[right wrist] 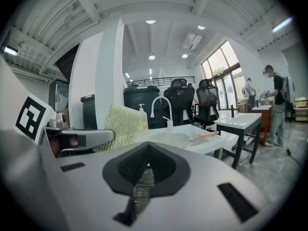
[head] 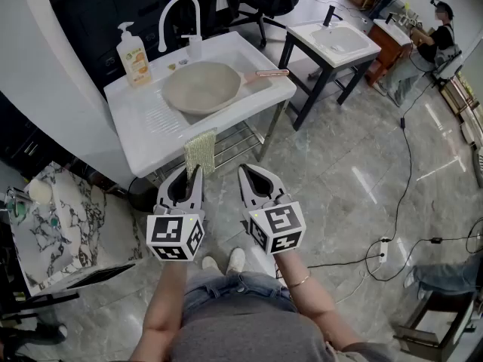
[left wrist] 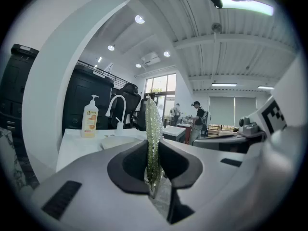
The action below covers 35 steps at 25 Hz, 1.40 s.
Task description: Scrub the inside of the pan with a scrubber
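Whereas the head view shows the scrubber as a flat green-gold mesh rectangle at frame centre, the left gripper view shows it edge-on, a thin strip clenched in the left gripper. The right gripper is clenched on nothing. The pale beige pan, pinkish handle pointing right, lies in the white sink at upper centre. Both gripper views see the pan too low to show its inside.

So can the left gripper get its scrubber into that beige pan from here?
Probably yes, after moving forward: the left gripper, shut on the yellow-green mesh scrubber, hangs short of the white sink, and the round beige pan lies open-side up, nothing over it.
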Each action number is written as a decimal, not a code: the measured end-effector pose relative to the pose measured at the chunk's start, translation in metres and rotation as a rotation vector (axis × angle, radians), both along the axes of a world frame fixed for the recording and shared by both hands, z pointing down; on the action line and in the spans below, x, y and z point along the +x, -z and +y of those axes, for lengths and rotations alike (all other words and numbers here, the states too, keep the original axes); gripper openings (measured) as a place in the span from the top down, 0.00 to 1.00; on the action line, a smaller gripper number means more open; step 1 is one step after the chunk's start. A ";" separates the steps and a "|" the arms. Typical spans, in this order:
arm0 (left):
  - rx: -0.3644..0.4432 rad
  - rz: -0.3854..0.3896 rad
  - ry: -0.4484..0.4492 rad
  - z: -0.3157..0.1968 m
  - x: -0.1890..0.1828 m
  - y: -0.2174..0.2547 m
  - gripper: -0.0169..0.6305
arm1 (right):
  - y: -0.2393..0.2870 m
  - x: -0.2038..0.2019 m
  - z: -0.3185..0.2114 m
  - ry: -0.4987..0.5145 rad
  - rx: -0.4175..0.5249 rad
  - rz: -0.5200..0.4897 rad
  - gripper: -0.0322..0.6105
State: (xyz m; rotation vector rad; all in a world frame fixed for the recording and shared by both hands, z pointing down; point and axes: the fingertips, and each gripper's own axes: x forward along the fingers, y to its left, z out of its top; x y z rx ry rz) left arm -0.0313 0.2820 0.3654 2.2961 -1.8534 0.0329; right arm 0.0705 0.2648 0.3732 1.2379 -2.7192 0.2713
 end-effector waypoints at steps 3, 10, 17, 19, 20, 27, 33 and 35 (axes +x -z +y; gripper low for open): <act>0.005 0.000 0.000 -0.003 0.004 0.001 0.87 | 0.002 0.004 -0.003 0.001 0.015 -0.002 0.94; 0.003 0.027 0.009 0.001 0.013 0.002 0.87 | 0.002 0.015 -0.001 0.027 -0.002 -0.046 0.93; 0.017 0.046 0.031 -0.002 0.006 0.013 0.87 | 0.004 0.023 -0.007 0.022 -0.016 -0.054 0.93; 0.014 0.058 0.029 -0.006 0.004 0.013 0.87 | 0.004 0.022 -0.011 0.020 -0.017 -0.050 0.93; 0.013 0.063 0.025 -0.010 0.003 0.013 0.87 | 0.004 0.022 -0.015 0.019 -0.017 -0.052 0.93; -0.024 0.079 0.013 -0.064 -0.007 -0.005 0.87 | -0.004 0.014 -0.061 -0.007 -0.021 -0.048 0.93; -0.044 0.097 -0.007 -0.145 -0.027 -0.011 0.87 | -0.010 -0.001 -0.135 -0.034 -0.031 -0.018 0.93; -0.044 0.094 -0.015 -0.174 -0.039 -0.010 0.87 | -0.009 -0.010 -0.164 -0.042 -0.031 -0.008 0.93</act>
